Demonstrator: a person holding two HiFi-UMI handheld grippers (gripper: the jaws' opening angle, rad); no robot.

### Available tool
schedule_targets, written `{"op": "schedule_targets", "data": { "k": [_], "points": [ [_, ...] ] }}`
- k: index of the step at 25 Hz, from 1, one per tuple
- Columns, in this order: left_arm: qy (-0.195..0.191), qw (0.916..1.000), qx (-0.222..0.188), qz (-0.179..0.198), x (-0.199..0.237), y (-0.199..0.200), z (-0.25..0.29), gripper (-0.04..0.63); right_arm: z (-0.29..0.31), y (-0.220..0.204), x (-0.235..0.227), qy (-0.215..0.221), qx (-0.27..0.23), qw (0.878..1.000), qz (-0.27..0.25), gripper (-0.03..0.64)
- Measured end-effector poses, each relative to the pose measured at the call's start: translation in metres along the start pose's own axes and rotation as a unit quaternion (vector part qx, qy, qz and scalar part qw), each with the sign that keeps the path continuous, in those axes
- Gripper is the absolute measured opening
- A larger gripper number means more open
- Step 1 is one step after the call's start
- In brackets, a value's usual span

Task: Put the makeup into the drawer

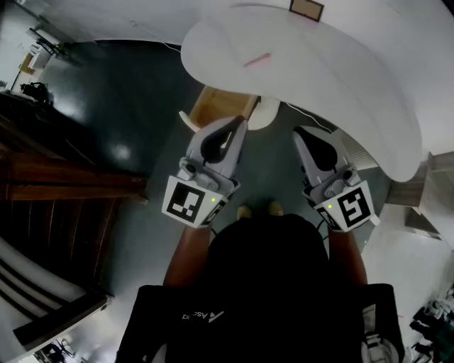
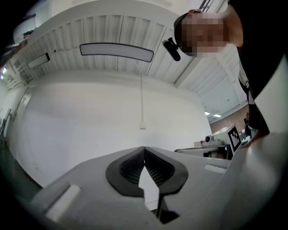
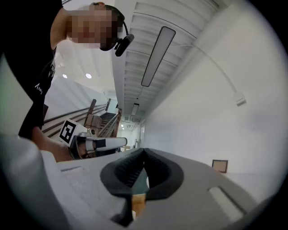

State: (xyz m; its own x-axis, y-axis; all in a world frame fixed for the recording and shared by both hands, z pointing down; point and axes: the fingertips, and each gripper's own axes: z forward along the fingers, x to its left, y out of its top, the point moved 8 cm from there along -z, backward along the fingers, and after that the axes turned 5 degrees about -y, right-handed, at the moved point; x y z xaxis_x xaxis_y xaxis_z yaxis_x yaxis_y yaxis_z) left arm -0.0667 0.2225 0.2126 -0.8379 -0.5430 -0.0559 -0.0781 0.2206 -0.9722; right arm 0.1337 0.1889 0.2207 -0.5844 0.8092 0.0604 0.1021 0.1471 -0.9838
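Note:
A white curved table [image 1: 340,78] lies ahead of me, and a small pink stick-like item [image 1: 256,60] rests on its top. A wooden box-like piece [image 1: 216,106], perhaps the drawer, shows under the table's near edge. My left gripper [image 1: 237,122] is held in front of my body, short of the table, and is shut with nothing in it [image 2: 144,148]. My right gripper [image 1: 301,133] hangs beside it at the same height, its pads also together and empty [image 3: 144,150]. Both point slightly upward at a white wall.
A dark wooden staircase [image 1: 64,184] runs along the left. The floor below is dark and glossy [image 1: 120,106]. A small framed picture [image 1: 306,8] leans at the far wall, also seen as a frame [image 3: 219,165]. A white round object [image 1: 264,113] sits under the table edge.

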Motion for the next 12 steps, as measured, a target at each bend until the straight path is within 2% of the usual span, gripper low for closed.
{"op": "schedule_targets", "data": {
  "k": [5, 12],
  "points": [
    [-0.001, 1.0000, -0.003, -0.001, 0.011, 0.001, -0.011, 0.011, 0.007, -0.005, 0.010, -0.006, 0.019, 1.000, -0.012, 0.003],
    [-0.008, 0.9999, -0.006, -0.007, 0.032, -0.001, -0.026, 0.011, 0.027, -0.006, 0.027, -0.012, 0.014, 1.000, -0.002, 0.003]
  ]
}}
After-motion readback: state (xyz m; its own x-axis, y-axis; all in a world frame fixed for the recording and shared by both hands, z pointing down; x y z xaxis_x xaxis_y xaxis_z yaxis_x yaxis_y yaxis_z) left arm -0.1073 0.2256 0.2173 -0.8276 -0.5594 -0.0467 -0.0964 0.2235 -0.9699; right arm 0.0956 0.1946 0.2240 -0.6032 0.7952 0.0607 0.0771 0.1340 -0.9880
